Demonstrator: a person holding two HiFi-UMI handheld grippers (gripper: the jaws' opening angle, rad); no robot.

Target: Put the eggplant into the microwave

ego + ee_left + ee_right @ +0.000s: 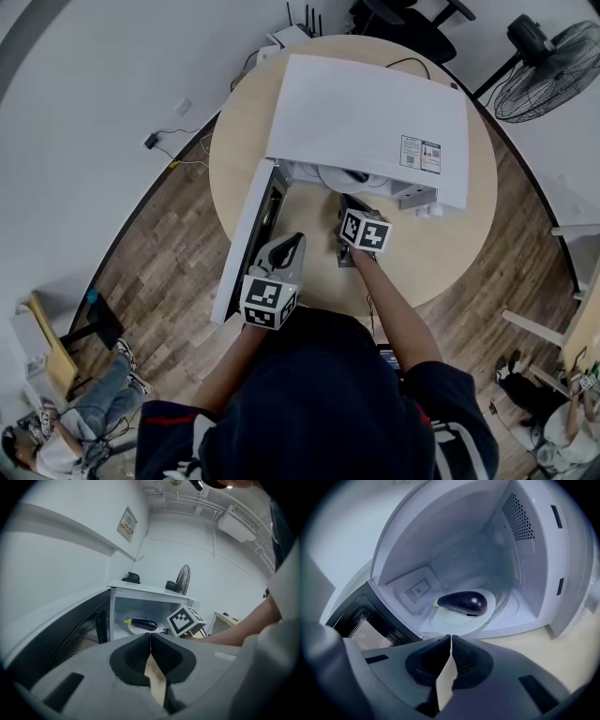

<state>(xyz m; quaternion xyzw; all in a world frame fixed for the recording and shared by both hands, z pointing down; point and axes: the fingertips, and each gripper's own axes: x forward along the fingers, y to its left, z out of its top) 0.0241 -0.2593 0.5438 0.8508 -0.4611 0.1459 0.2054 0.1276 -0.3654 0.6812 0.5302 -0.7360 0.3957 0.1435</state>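
Observation:
A dark purple eggplant (463, 602) lies on a white plate (454, 619) inside the open white microwave (370, 122). In the left gripper view the eggplant (143, 624) shows deep in the cavity. My right gripper (450, 638) is shut and empty, just outside the microwave's opening, its marker cube (365, 230) over the table. My left gripper (150, 637) is shut with nothing in it and sits by the open door (248, 239), further back from the cavity.
The microwave stands on a round wooden table (450, 253). Its door swings out to the left of the opening. A floor fan (548, 56) and a chair stand beyond the table. A seated person is at the lower left on the wooden floor.

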